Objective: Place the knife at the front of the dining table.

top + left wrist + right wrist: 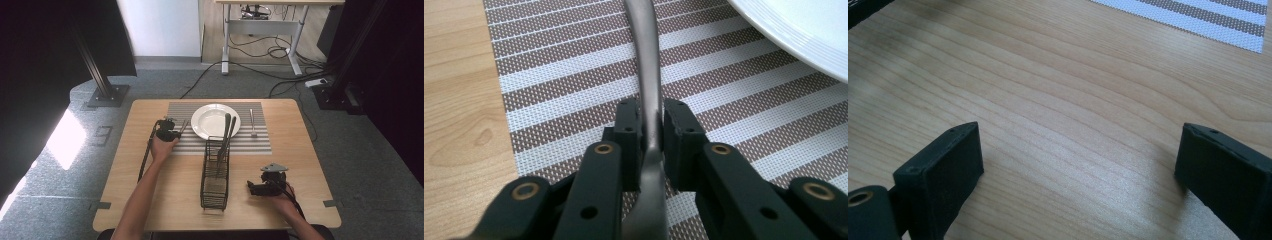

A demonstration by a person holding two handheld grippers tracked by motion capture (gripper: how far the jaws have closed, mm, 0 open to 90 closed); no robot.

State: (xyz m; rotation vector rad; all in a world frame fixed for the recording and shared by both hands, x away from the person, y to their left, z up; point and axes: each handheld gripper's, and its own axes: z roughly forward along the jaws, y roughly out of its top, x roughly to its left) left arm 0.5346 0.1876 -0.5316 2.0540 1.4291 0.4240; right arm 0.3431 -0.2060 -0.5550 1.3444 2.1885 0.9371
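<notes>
The left gripper [651, 132] is clamped on the handle of a piece of metal cutlery [649, 85] — both pads press its sides, and the handle runs forward from between the jaws over the striped placemat [574, 75]. Whether it is a knife, fork or spoon cannot be told from here. In the high view this gripper [172, 131] sits at the placemat's left end, just left of the white plate [210, 117], with the cutlery angled toward the plate's rim.

The right gripper [1078, 165] has its jaws spread wide with nothing between them, only bare wood of the tabletop [1048, 90]. In the high view it [255, 189] rests near the tabletop's front right corner, pointing left toward the black wire caddy [215, 187].

The caddy stands at the middle of the tabletop, running from the placemat's near edge toward the front edge — two dark-handled utensils [227, 130] lean out of its far end over the plate. A fork [253, 122] lies on the placemat to the right of the plate.
</notes>
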